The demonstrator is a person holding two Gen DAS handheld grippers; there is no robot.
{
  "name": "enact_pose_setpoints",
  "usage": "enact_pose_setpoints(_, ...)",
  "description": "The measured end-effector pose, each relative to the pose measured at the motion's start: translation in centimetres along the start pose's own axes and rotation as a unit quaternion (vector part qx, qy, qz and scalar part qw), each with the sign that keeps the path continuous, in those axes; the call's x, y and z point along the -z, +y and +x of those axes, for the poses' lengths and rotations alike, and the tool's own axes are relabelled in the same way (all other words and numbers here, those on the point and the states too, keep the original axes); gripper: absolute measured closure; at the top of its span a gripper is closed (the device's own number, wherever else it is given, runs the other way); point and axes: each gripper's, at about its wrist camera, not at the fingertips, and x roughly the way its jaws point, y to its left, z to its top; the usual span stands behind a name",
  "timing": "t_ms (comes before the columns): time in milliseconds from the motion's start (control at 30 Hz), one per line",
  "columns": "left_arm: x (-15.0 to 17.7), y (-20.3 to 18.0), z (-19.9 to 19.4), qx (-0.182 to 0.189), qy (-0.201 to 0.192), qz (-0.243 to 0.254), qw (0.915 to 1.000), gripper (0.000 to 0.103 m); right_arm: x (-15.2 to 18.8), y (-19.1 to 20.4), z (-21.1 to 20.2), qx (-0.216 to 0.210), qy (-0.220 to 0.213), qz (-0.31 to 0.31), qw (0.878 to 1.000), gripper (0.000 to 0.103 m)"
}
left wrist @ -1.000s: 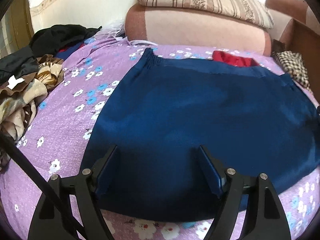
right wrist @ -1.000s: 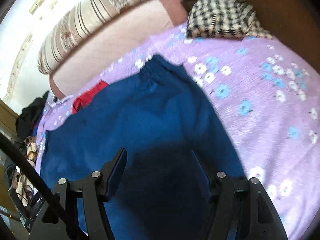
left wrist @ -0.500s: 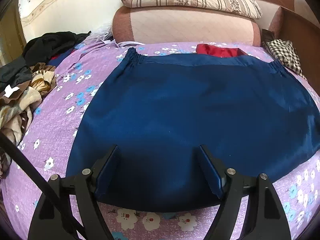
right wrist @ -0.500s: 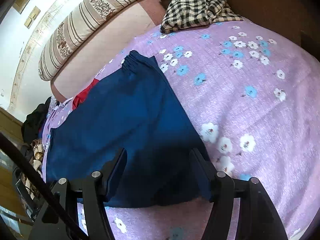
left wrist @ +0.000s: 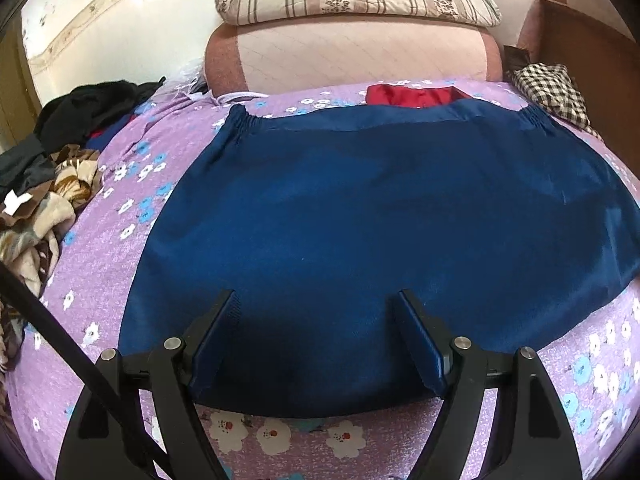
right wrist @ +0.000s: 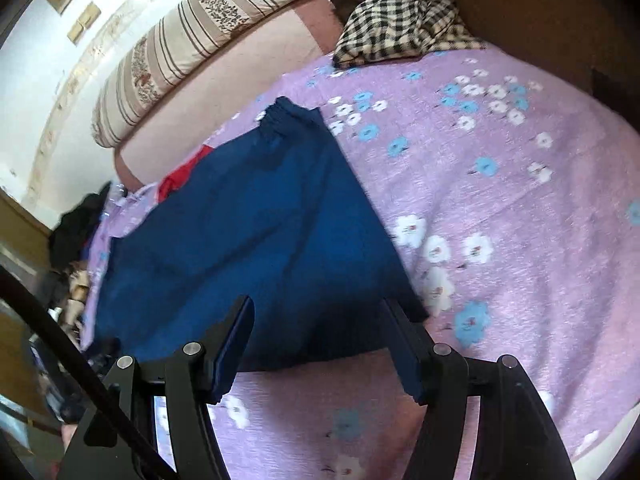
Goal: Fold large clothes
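Since a second ago both hand-held grippers, left (left wrist: 316, 338) and right (right wrist: 318, 342), have pulled back toward the near hem, jaws apart and empty; the blue garment (left wrist: 372, 216) lies flat on the bed (right wrist: 500, 184), ready for folding

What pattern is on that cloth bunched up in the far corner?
The bunched cloth has a black-and-cream check pattern, clearest in the right wrist view.

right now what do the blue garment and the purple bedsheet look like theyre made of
Blue garment: looks like a thin, smooth woven fabric with a slight sheen, possibly synthetic; it lies flat with soft creases and a gathered elastic edge at the far end. Purple floral bedsheet: seems a matte, finely textured printed cloth, cotton or a blend; its grainy, speckled surface shows no shine.
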Motion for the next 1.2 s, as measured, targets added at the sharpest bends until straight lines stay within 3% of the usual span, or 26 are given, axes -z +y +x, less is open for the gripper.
enact_pose_setpoints(167, 0.2, -0.6, -0.9, 0.01, -0.015, 0.004, 0.9998, 0.025, 0.0, -0.1, -1.4, 0.001, -0.024, -0.007, 1.0, 0.034)
enact_pose_setpoints(267, 0.3, -2.0, -1.3, 0.029, -0.018, 0.023, 0.9992, 0.025, 0.3, -0.2, -0.8, -0.011, -0.008, -0.002, 1.0, 0.034)
enact_pose_setpoints(400, 0.8, -3.3, -0.8, 0.022, -0.004, 0.051, 0.9984, 0.025, 0.7, -0.8, 0.3, -0.004, 0.018, 0.014, 1.0, 0.034)
enact_pose_setpoints(567, 0.6, -2.7, -1.1, 0.031, -0.008, 0.038, 0.9988, 0.025, 1.0, -0.2, -0.9, -0.002, -0.004, -0.002, 1.0, 0.033)
enact_pose_setpoints(867, 0.7, -3.2, -1.4, 0.025, -0.012, 0.053, 0.9982, 0.025, 1.4, 0.2, -0.8, -0.005, 0.0, -0.006, 1.0, 0.033)
enact_pose_setpoints(1200, 0.6, -3.5, -1.4, 0.03, -0.013, 0.06, 0.9977, 0.025, 2.4, -1.2, -2.2, -0.032, -0.01, 0.03, 0.999, 0.031)
